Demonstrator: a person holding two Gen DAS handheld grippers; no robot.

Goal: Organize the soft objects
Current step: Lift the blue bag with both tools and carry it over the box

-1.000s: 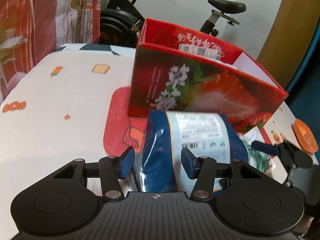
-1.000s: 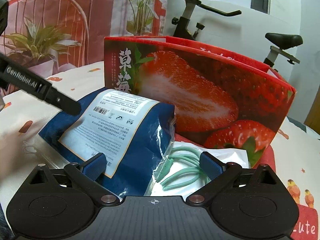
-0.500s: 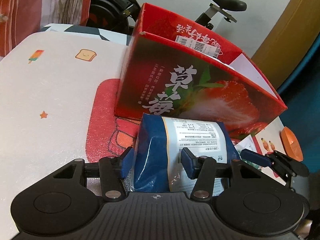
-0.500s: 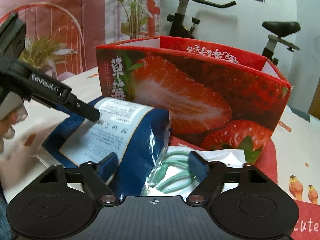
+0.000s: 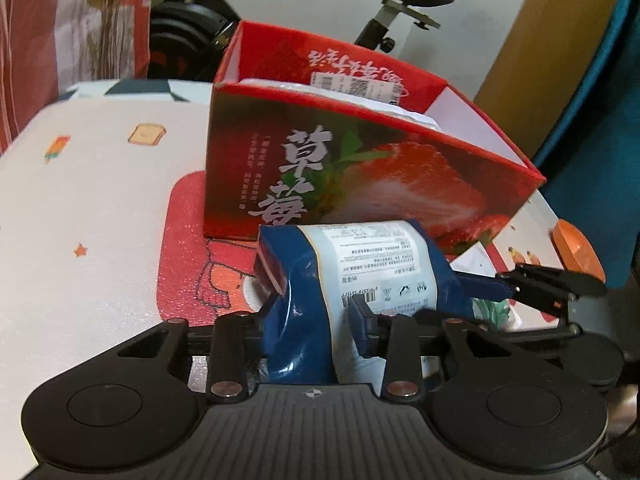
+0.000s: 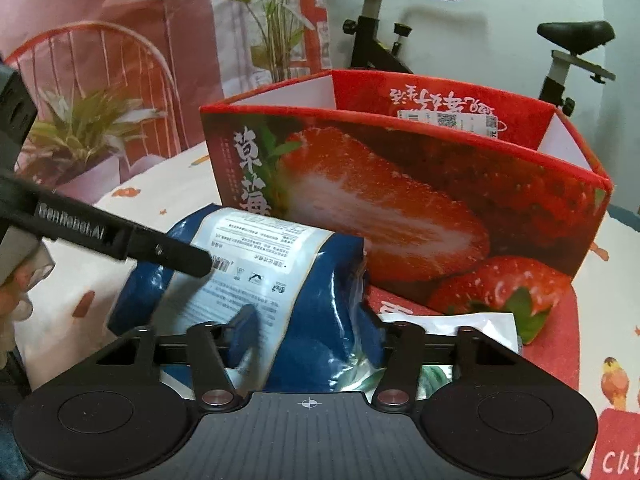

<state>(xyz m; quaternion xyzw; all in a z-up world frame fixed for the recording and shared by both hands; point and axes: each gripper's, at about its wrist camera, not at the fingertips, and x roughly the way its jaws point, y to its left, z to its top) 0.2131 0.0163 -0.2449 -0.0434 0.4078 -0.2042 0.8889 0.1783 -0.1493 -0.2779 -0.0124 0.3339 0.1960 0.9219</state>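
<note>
A soft blue bag with a white label [image 5: 360, 276] is held in front of the red strawberry box [image 5: 360, 168]. My left gripper [image 5: 316, 312] is shut on one end of the blue bag, which crumples between the pads. My right gripper [image 6: 308, 320] is shut on the other end of the same bag [image 6: 256, 264]. The bag is lifted off the table between both grippers. The strawberry box [image 6: 400, 200] is open at the top and holds something white. A clear packet with green loops [image 6: 460, 324] lies under my right gripper, mostly hidden.
The table has a white patterned cloth [image 5: 80, 200] and a red mat [image 5: 184, 248] under the box. An orange dish [image 5: 576, 252] sits at the right edge. An exercise bike [image 6: 400, 20] and a plant [image 6: 80, 136] stand behind the table.
Both grippers have closed on the blue bag and raised it from the table. The bag now bulges and bends between them. The green-loop packet is now largely covered.
</note>
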